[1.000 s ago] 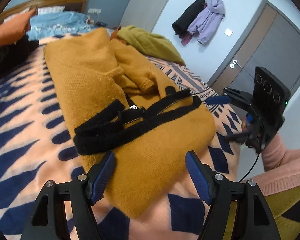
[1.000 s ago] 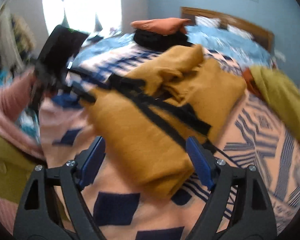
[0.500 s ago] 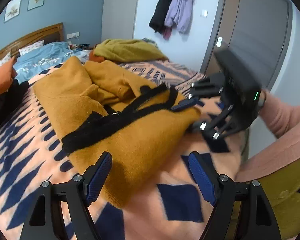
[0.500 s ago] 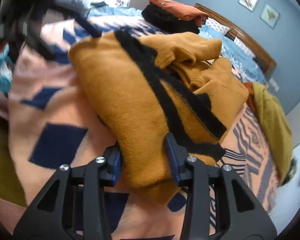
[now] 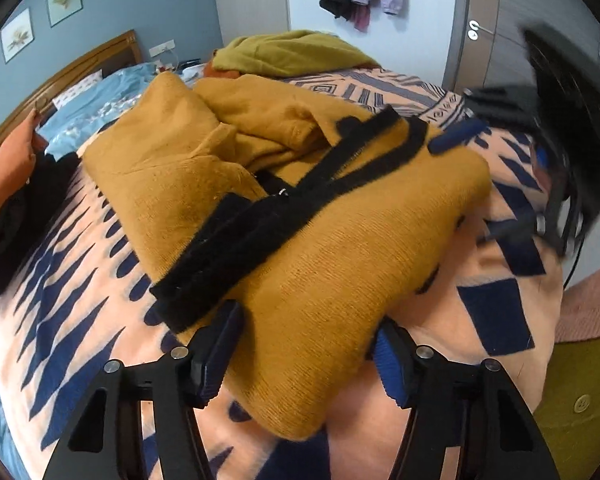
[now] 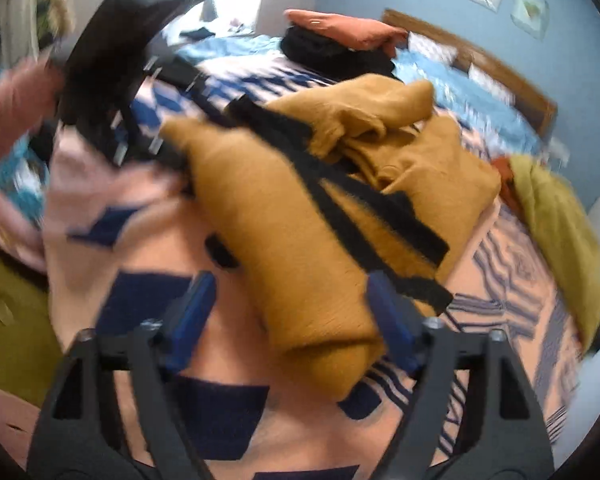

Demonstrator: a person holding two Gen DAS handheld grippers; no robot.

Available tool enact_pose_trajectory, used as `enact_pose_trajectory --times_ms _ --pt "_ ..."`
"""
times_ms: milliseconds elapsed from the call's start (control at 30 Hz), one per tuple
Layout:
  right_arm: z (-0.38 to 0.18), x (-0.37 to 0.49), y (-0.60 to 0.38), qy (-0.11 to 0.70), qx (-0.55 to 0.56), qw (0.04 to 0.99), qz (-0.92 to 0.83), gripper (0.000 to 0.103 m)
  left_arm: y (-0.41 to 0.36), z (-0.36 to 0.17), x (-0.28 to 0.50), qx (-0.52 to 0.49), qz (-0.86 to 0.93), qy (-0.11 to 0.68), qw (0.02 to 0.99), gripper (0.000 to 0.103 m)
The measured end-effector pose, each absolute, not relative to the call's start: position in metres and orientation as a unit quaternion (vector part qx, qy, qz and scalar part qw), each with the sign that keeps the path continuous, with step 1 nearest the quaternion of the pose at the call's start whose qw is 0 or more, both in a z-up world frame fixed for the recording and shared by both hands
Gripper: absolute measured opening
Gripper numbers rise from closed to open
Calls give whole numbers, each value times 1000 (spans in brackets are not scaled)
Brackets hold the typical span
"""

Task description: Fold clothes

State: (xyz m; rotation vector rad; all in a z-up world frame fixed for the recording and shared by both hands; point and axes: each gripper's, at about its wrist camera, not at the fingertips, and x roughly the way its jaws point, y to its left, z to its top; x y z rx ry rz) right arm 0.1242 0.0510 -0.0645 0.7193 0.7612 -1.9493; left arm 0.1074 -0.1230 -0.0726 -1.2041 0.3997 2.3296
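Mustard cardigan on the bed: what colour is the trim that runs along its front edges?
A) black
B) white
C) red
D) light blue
A: in the left wrist view the mustard cardigan carries wide black trim crossing its folded front, and the right wrist view shows the same.

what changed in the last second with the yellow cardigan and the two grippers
The right hand-held gripper clamped the mustard cardigan's near fold half a second ago, then let go; its jaws are opening. The left hand-held gripper moved in over the cardigan's corner, jaws closing. The cardigan stays folded on the bed.
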Motion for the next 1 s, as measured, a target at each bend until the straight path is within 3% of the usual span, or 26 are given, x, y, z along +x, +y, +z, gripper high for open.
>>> enact_pose_trajectory --times_ms 67,167,233,267,300,367,467,533,567,600,667,1000 --pt "-75 134 46 353 262 433 -787 80 -122 -73 106 -441 851 148 243 64" --pt "-78 124 42 350 259 420 -796 80 -120 -72 107 -439 850 152 249 64" --pt "-80 117 40 348 258 411 -802 68 -119 -72 109 -436 850 154 254 69" --pt "-79 111 39 345 265 403 -805 46 -117 -71 111 -432 850 159 257 75" --pt "-77 106 40 335 273 404 -806 39 -116 -71 113 -428 850 164 260 80" --pt "-67 93 45 283 289 417 -814 30 -109 -75 117 -422 848 196 255 82" --pt "-49 78 54 213 311 431 -820 27 -100 -83 121 -415 841 248 242 82" --pt "-40 76 56 178 324 449 -814 26 -103 -83 117 -416 842 242 242 74" --pt "-36 79 56 174 324 455 -811 25 -107 -80 115 -419 845 234 237 54" --pt "-32 82 56 171 325 460 -808 24 -111 -76 112 -425 846 224 233 42" --pt "-25 90 57 158 328 470 -804 24 -119 -65 112 -426 850 207 232 28" --pt "17 144 64 122 328 532 -771 22 -119 -11 175 -420 847 201 257 25"
